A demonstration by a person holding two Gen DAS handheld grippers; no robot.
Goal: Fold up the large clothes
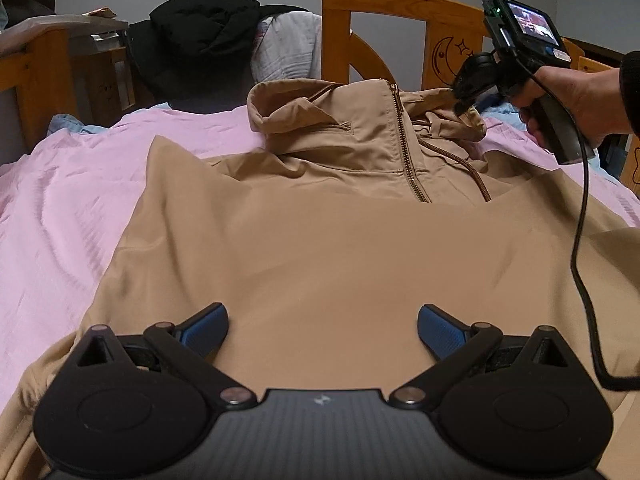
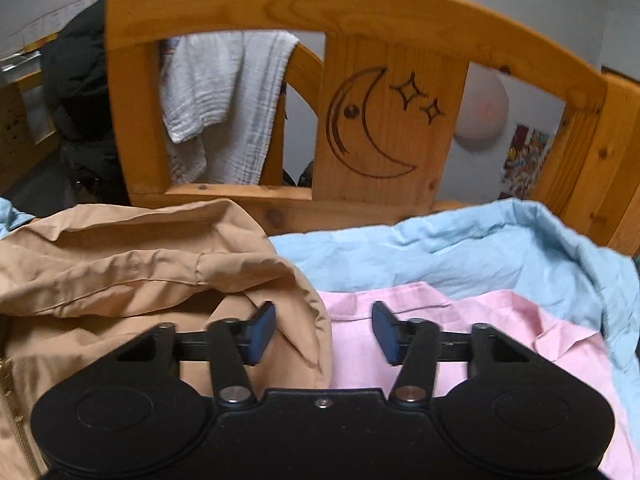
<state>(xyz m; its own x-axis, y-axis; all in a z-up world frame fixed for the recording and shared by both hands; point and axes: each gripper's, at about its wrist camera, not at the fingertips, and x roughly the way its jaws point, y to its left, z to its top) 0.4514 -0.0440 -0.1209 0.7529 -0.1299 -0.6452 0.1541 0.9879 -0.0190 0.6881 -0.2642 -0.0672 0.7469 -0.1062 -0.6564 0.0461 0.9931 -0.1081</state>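
1. The scene is a bed with a pink sheet (image 1: 72,208) on top and one blue sheet (image 2: 460,252) under it, near the head end.
2. One wooden headboard (image 2: 360,8) stands behind the bed; it has one moon and two stars drawn on its middle panel.
3. One white towel (image 2: 224,100) hangs behind the headboard, and one black garment (image 1: 200,28) is piled beside it.
4. One tan jacket (image 1: 320,248) lies flat on the pink sheet, front side up, with one zipper (image 1: 404,140) running down from the collar and one cord beside it.
5. The hood (image 2: 160,264) of the jacket is bunched up at the head end, close to the headboard.
6. The left gripper (image 1: 322,332) hovers low over the lower part of the jacket; its two blue pads are spread wide and nothing is between them.
7. The right gripper (image 2: 324,332) is at the hood, held by one hand (image 1: 576,104). Its two pads stand apart, and the edge of the hood lies between them, but the pads do not press on it.
8. One black cable (image 1: 580,240) hangs from the right gripper across the jacket.
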